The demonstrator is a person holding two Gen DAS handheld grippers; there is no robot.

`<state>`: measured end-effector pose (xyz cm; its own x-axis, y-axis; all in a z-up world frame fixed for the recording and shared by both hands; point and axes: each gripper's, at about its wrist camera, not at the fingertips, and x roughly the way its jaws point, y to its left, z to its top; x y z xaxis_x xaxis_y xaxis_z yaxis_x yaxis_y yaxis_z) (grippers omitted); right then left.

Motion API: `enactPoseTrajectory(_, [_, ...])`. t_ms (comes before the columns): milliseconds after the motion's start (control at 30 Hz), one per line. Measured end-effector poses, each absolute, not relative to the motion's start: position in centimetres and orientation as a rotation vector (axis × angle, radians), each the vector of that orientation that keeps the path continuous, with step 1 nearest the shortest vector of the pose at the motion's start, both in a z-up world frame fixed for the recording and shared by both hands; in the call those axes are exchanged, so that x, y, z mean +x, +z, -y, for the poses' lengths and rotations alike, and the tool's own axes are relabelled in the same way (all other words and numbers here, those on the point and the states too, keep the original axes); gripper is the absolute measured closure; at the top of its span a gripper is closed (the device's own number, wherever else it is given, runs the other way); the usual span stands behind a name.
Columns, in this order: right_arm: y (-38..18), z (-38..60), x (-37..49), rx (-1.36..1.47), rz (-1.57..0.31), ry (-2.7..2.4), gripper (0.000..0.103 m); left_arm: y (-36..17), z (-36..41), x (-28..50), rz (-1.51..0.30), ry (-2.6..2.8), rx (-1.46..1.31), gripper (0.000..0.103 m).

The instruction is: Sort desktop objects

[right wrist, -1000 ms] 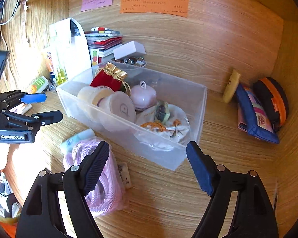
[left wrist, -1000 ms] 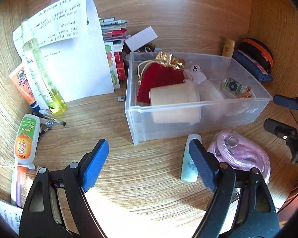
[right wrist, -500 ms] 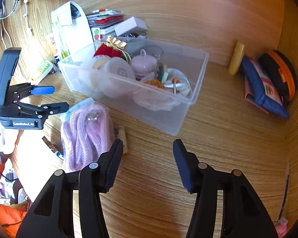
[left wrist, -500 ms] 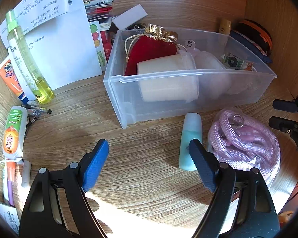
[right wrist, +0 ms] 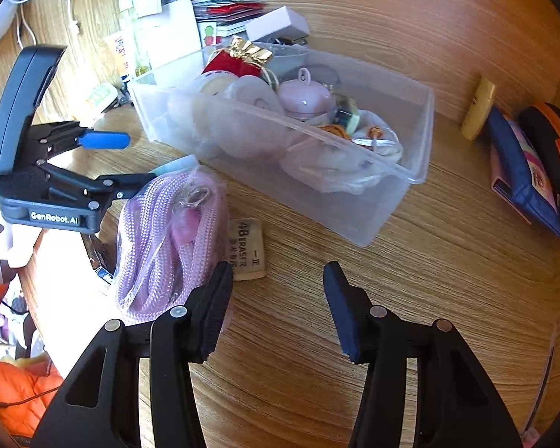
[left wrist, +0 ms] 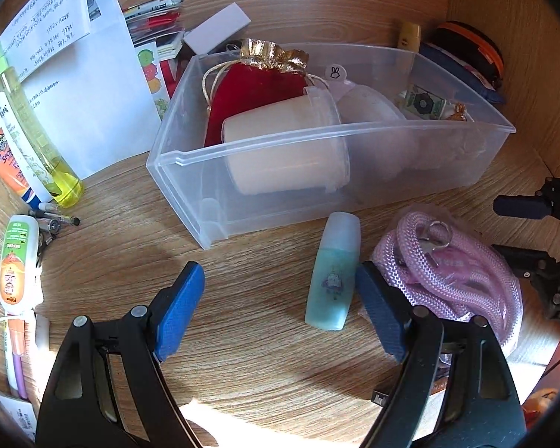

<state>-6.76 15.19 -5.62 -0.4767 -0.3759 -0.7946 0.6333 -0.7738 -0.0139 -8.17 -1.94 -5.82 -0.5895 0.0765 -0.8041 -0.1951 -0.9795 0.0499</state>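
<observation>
Left wrist view: my left gripper [left wrist: 280,300] is spread beside the blue bottle [left wrist: 333,272]. I should straddle its middle squarely before squeezing. My right gripper [right wrist: 276,306] is spread too, empty.

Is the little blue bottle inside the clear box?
No, the blue bottle lies on the wooden desk just outside the clear box, by its front wall.

Matt wood-grain desk [left wrist: 265,339], translucent plastic bin [left wrist: 291,142], braided pink cord [right wrist: 156,231] in glossy film, red velvet pouch [left wrist: 250,93].

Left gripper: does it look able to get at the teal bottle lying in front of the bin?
Probably yes. The left gripper is open; the teal bottle lies flat by its right finger, nothing covering it, though the pink rope crowds that side.
</observation>
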Motion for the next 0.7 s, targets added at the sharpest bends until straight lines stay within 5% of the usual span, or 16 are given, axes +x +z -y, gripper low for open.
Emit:
enactPoseTrajectory(400, [-6.5,-13.1,-8.0,1.121,-0.421,-2.196,0.056,-6.2,4.3,-8.3,-0.146,2.671,-1.398,0.02])
enactPoseTrajectory(700, [-6.4,-12.6,-7.8,1.105,-0.442,-2.214,0.081,-6.5,2.4,-9.6,-0.165,2.603,-1.392,0.02])
